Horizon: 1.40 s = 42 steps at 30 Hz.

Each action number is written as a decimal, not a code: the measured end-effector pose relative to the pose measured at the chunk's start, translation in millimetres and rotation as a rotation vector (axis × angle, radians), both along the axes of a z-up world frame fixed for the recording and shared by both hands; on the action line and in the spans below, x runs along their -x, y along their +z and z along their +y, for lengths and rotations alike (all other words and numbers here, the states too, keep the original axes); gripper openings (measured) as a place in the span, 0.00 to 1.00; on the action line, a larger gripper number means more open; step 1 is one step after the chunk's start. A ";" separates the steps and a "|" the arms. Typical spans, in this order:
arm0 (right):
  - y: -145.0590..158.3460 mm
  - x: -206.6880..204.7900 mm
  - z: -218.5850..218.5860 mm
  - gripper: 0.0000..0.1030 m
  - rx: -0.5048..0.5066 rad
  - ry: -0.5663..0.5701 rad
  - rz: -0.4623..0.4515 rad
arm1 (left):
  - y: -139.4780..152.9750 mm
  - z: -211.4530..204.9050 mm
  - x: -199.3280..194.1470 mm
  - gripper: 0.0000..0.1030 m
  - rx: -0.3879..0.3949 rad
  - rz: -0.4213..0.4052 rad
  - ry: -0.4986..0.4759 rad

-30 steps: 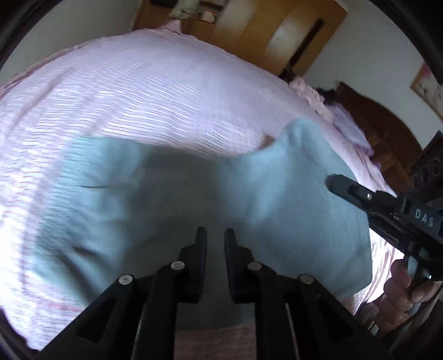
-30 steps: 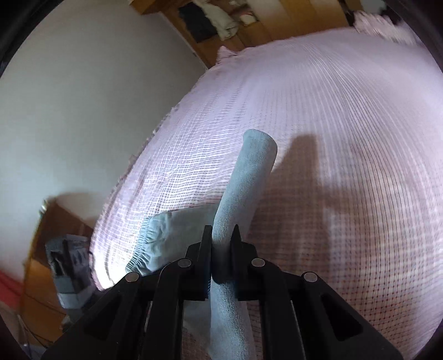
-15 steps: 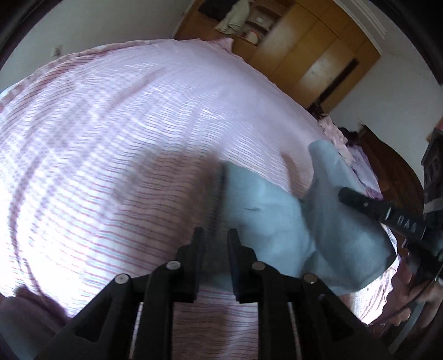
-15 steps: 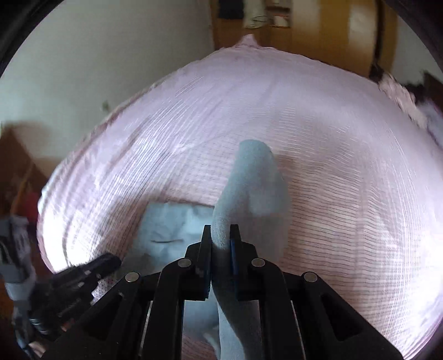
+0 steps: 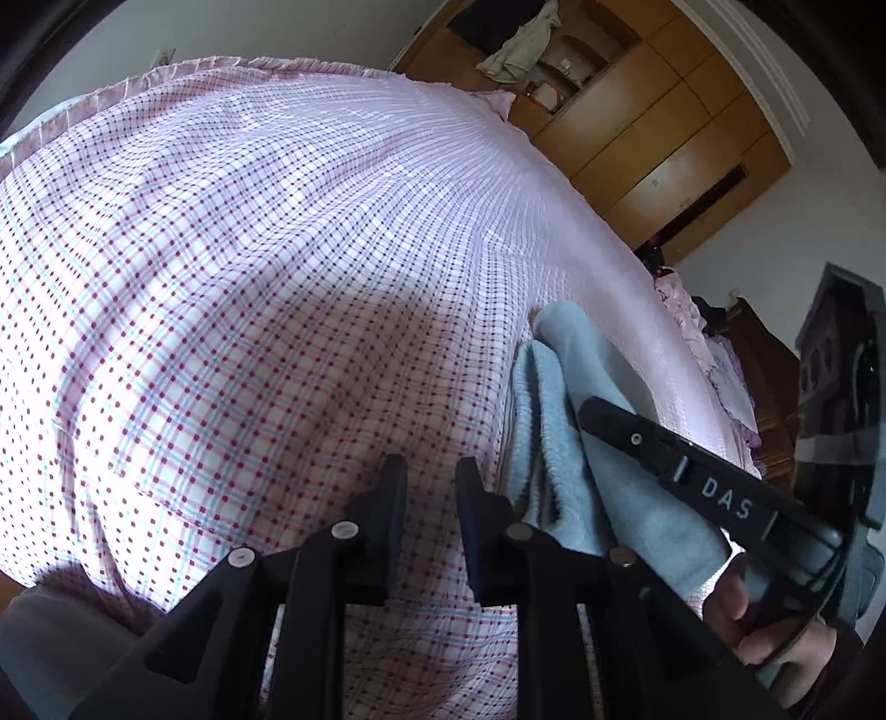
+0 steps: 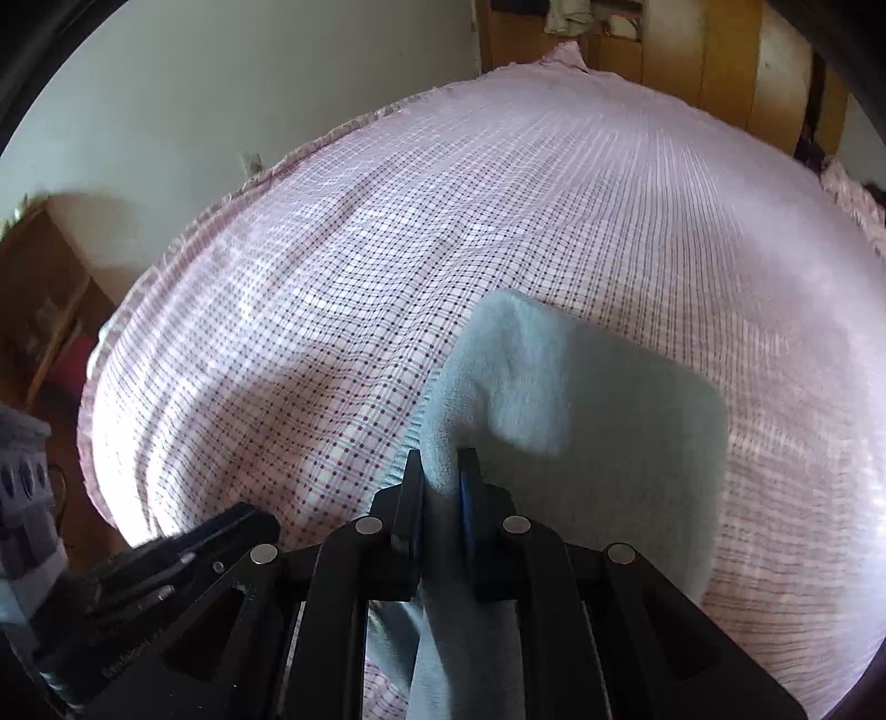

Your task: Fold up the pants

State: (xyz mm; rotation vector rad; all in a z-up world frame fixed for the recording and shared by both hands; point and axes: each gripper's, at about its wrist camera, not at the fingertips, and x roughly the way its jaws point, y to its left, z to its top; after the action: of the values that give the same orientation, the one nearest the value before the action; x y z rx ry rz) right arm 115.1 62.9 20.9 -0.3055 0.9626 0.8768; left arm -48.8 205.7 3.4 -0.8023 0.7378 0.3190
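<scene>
The light blue pants (image 6: 581,399) lie bunched and folded over on the pink checked bedsheet (image 6: 498,194). My right gripper (image 6: 440,459) is shut on a fold of them, and the cloth drapes to the right and down under the jaws. In the left wrist view the pants (image 5: 559,387) sit at the right, with the right gripper (image 5: 595,412) reaching into them. My left gripper (image 5: 429,465) hovers over the bare bedsheet (image 5: 249,249), left of the pants; its jaws stand slightly apart with nothing between them. It also shows low left as the left gripper (image 6: 243,520).
A wooden wardrobe (image 5: 664,138) with clothes (image 5: 520,44) hanging on it stands past the bed's far end. Ruffled pink bedding (image 5: 698,327) lies at the right edge. A wooden side cabinet (image 6: 39,288) stands left of the bed. A person's hand (image 5: 764,620) grips the right tool.
The pants, spread under my left gripper a second ago, are now gathered at the right in the right gripper. My left gripper has come off them onto bare sheet. Both views have swung across the bed.
</scene>
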 end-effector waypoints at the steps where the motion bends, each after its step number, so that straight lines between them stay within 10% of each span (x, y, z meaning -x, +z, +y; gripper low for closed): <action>1: 3.1 0.1 -0.8 0.04 -0.011 -0.004 0.004 | -0.3 -0.4 -1.6 0.17 -0.003 0.000 -0.003; 9: 6.6 -7.8 -6.2 0.04 -0.128 -0.076 0.072 | 0.1 -12.5 -8.9 0.17 -0.012 0.000 -0.004; 14: -1.9 -14.2 -0.4 0.20 -0.208 -0.070 0.166 | -1.9 -15.7 -7.6 0.17 -0.013 0.002 -0.006; 19: 2.6 -28.5 -35.2 0.26 -0.550 -0.117 0.348 | 2.8 -20.4 -3.6 0.18 -0.010 -0.008 -0.012; 29: 6.0 -9.2 -175.7 0.33 -0.441 -0.292 -0.007 | 26.5 -24.1 -17.1 0.71 0.191 -0.149 -0.204; 35: -40.5 15.1 -232.8 0.33 -0.314 -0.379 0.005 | 21.5 -43.2 -45.8 0.67 0.222 -0.027 -0.296; 38: -45.9 24.5 -240.9 0.33 -0.304 -0.400 -0.019 | 25.4 -51.2 -55.8 0.26 0.137 0.075 -0.279; 42: -41.9 54.2 -226.8 0.45 -0.248 -0.353 -0.195 | 36.6 -54.5 -57.6 0.25 0.117 0.127 -0.255</action>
State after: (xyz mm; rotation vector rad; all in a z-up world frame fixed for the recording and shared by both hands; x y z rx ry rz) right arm 60.9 -163.9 -21.0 -0.0054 0.6902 0.6197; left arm 8.8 151.2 40.0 -0.7929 0.9742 0.0984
